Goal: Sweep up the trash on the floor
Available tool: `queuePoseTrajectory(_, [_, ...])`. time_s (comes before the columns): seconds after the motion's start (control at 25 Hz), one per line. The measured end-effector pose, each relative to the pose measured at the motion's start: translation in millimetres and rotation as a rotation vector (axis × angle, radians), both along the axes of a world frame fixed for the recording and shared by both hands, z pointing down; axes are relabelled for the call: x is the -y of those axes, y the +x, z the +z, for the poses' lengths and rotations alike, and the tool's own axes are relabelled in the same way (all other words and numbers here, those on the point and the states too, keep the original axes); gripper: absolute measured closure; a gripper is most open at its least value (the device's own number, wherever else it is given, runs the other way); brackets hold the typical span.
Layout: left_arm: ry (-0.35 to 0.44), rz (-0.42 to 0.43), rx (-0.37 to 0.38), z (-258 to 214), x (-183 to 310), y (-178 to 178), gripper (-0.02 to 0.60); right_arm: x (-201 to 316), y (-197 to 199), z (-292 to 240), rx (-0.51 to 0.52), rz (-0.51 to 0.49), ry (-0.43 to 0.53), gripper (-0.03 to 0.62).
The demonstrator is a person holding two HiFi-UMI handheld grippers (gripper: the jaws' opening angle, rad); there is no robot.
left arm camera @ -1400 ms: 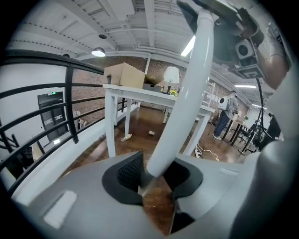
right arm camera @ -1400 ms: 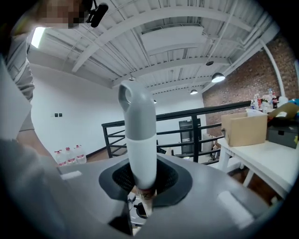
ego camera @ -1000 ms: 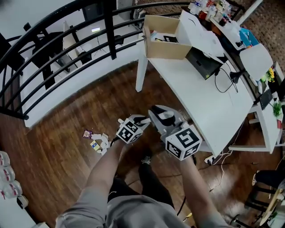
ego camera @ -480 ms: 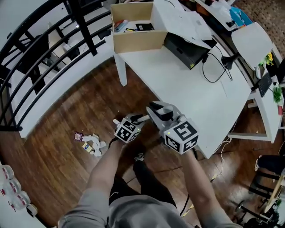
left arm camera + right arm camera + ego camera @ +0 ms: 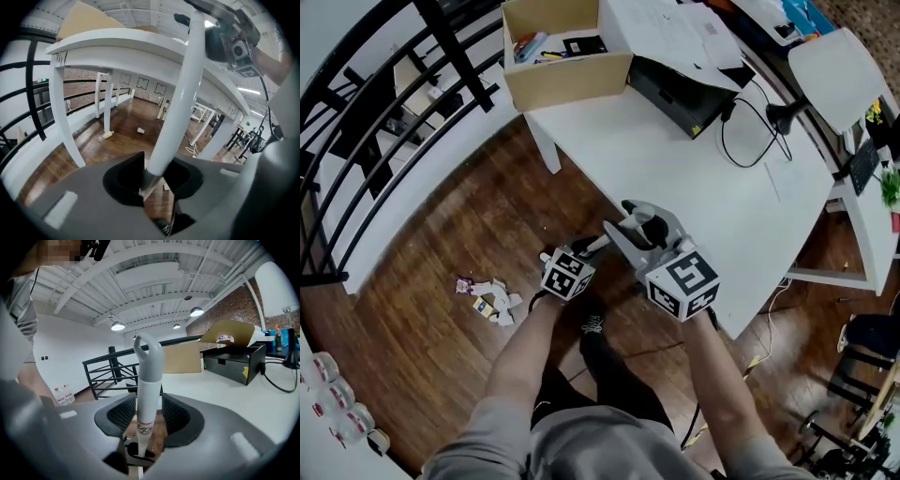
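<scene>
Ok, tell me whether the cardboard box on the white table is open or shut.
Open. The head view looks straight into the cardboard box on the table: its top is uncovered and loose items lie inside.

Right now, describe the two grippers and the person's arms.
Both the left gripper and right gripper have moulded grey jaws with dark pads and small white rectangles. Each carries a white cube printed with black square markers: left cube, right cube. The person wears a grey short-sleeved top. The right gripper's jaws have just been opening around a white handle.
</scene>
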State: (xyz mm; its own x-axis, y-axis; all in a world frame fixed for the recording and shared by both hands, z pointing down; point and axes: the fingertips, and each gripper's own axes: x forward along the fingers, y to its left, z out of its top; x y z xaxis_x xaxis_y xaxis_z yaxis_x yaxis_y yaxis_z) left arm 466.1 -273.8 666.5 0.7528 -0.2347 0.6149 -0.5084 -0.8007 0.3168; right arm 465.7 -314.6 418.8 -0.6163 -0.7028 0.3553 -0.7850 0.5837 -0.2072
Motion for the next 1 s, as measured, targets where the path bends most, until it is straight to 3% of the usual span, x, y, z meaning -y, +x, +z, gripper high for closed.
queuePoseTrajectory(0.08, [-0.002,-0.010,-0.005,0,4,1,0.479,0,8,-2,0.003,0.015,0.001,0.433])
queuePoseTrajectory(0.4, [-0.015,-0.060,-0.010,6,16,14,0.469,-23,45,-7,0.010,0.107,-0.007,0.428])
queuePoseTrajectory(0.72, [-0.038,-0.080,-0.021,9,21,22,0.457,-49,58,-11,0.017,0.151,-0.018,0.428])
queuePoseTrajectory(0.88, [-0.064,-0.057,-0.043,7,12,24,0.382,-55,54,-11,0.023,0.147,-0.024,0.428])
queuePoseTrajectory(1.0, [-0.066,-0.050,-0.058,-1,5,15,0.359,-61,45,-10,0.027,0.143,-0.034,0.430])
